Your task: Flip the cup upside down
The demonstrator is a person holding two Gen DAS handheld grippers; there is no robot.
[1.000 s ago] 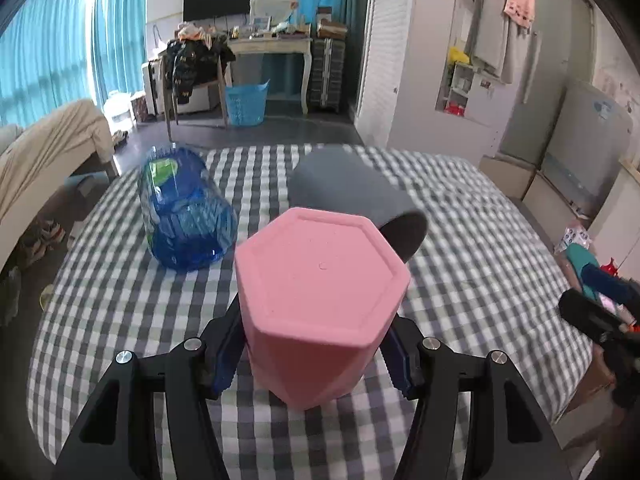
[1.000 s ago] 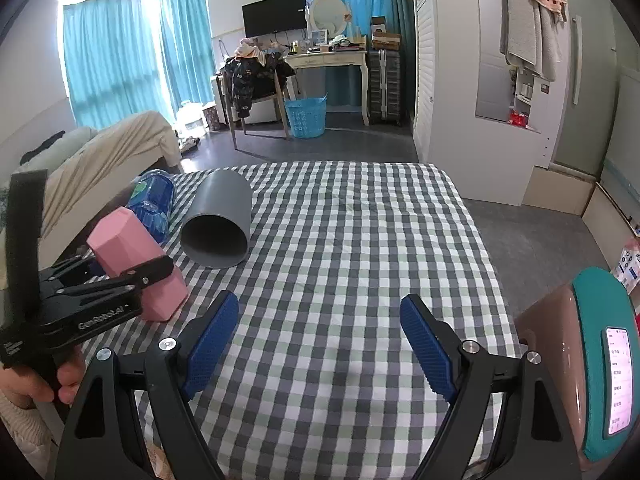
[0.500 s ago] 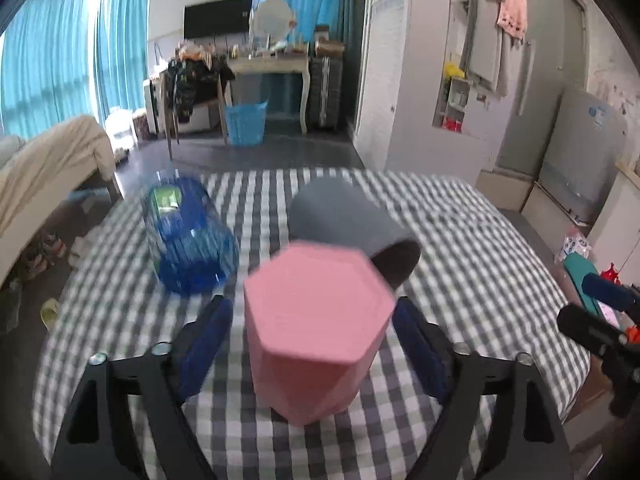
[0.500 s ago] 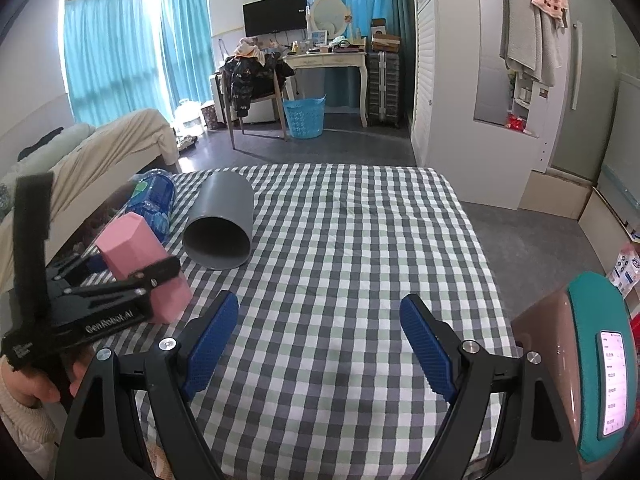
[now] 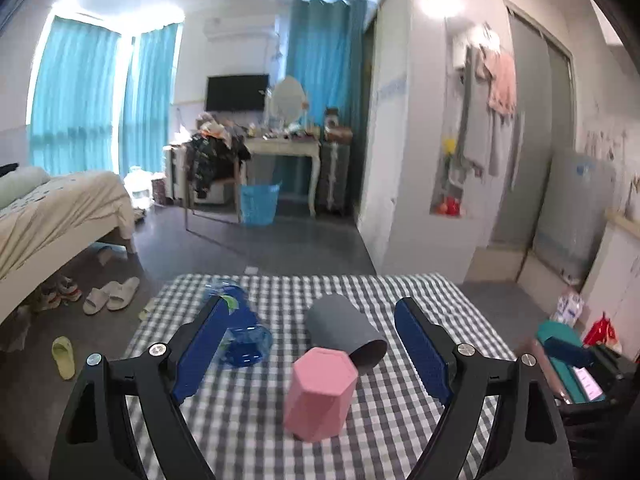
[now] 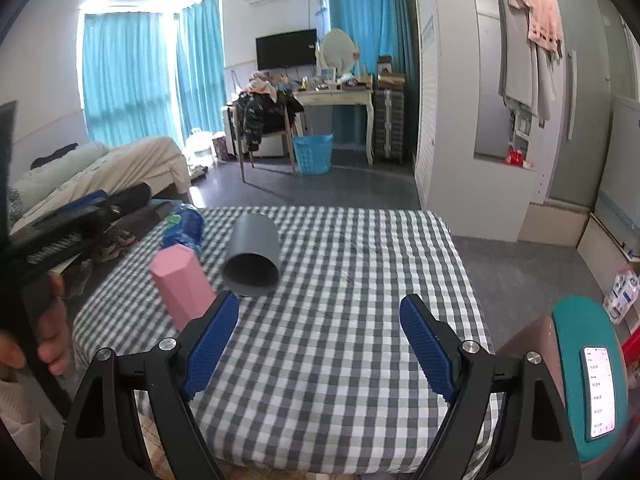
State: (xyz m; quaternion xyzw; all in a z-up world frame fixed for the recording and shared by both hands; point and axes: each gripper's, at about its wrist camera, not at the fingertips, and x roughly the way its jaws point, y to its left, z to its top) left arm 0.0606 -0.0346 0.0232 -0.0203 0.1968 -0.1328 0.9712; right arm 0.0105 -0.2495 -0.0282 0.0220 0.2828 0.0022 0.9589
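A pink hexagonal cup point(image 5: 320, 394) stands upside down on the checked tablecloth point(image 5: 248, 420), base up; it also shows in the right wrist view point(image 6: 182, 284). My left gripper point(image 5: 308, 344) is open and empty, raised above and behind the cup, which stands free between the jaws in the view. In the right wrist view the left gripper point(image 6: 80, 224) is up at the left, held by a hand. My right gripper point(image 6: 316, 344) is open and empty over the near right part of the table.
A grey cup point(image 5: 346, 334) lies on its side just behind the pink one, mouth toward me. A blue plastic bottle point(image 5: 240, 328) lies on its side to the left. A teal device with a screen point(image 6: 592, 384) is at the right table edge.
My left gripper opened, let go of the pink cup and pulled up and back. The cup stays standing upside down on the cloth. The right gripper has barely moved.
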